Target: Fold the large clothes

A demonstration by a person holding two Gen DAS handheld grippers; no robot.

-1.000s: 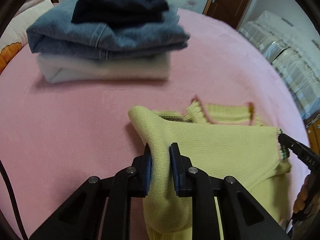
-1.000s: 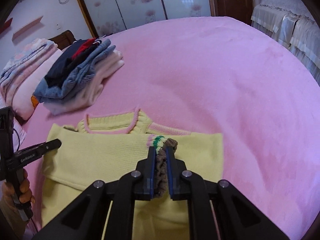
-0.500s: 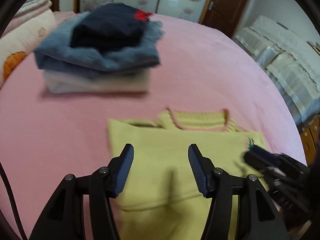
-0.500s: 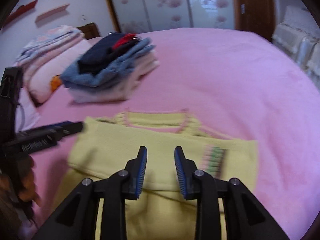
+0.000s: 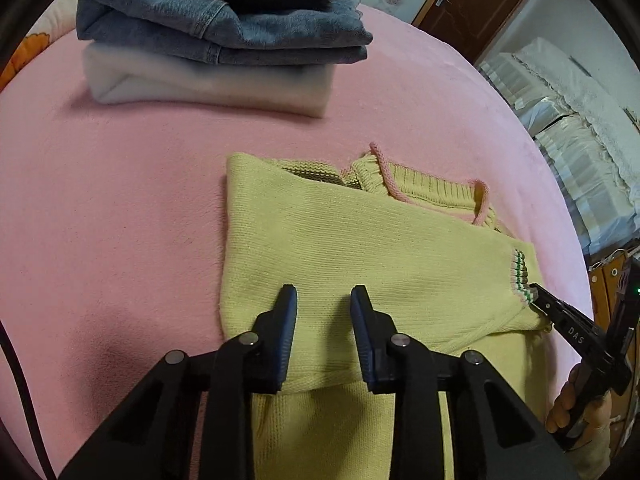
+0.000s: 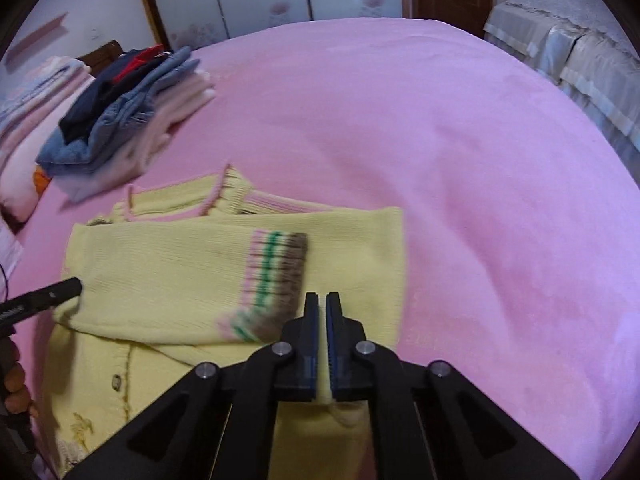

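Note:
A yellow knit sweater with a pink-trimmed collar lies on the pink bed, one sleeve folded flat across its chest. Its striped cuff lies on the body in the right wrist view. My left gripper is open and empty, hovering over the folded sleeve near the sweater's left edge. My right gripper has its jaws almost together with nothing visible between the tips, just right of the cuff above the sweater. The right gripper's tip shows beside the cuff in the left wrist view.
A stack of folded clothes, white, denim and dark navy, sits on the bed beyond the sweater, also in the right wrist view. Pillows lie at the far left. A wooden door and covered furniture stand to the right.
Both grippers let go of the sleeve, which now lies flat across the sweater. The left gripper opened and drew back; the right gripper opened, moved right of the cuff and closed again.

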